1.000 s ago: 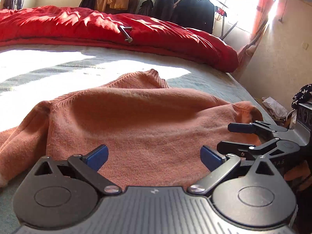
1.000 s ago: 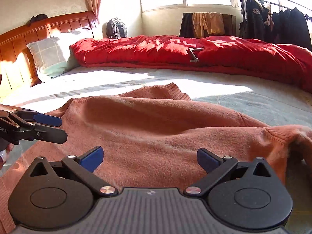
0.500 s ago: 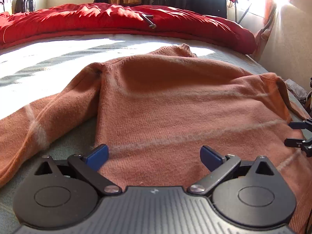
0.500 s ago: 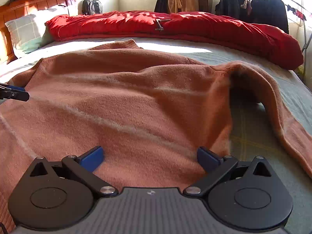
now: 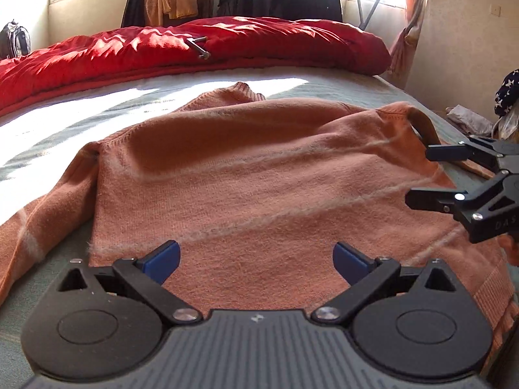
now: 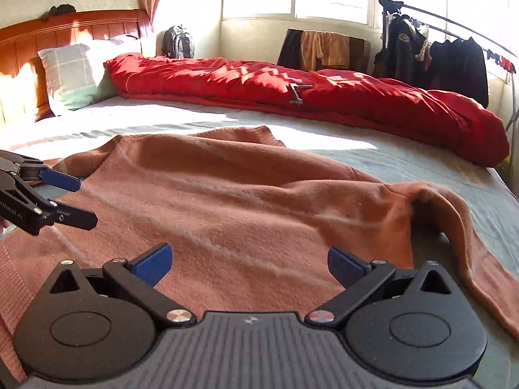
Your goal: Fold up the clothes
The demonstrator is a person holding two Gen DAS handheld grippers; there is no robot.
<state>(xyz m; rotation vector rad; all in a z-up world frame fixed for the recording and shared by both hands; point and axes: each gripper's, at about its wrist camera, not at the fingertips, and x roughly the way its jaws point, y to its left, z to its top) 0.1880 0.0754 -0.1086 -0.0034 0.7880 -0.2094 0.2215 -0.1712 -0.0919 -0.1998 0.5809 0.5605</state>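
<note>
Orange knit is filling the space ahead of both my tools: the sweater [image 5: 259, 178] is lying spread on the bed [image 5: 48, 129], neck pointing away from me, hem nearest. I am holding the left gripper [image 5: 256, 259] over the hem with its blue pads [image 5: 162, 257] standing wide apart and gripping nothing. I am holding the right gripper [image 6: 248, 261] just the same, jaws spread and empty, over the sweater's lower body. Each tool is showing at the edge of the other's view, hovering over the cloth with fingers parted. To the right of my right gripper one sleeve [image 6: 470, 243] is trailing toward me, humped at the shoulder. Beyond the sweater a red duvet [image 6: 324, 97] is lying bunched along the bed's far side, with a pillow [image 6: 74, 74] far left.
</note>
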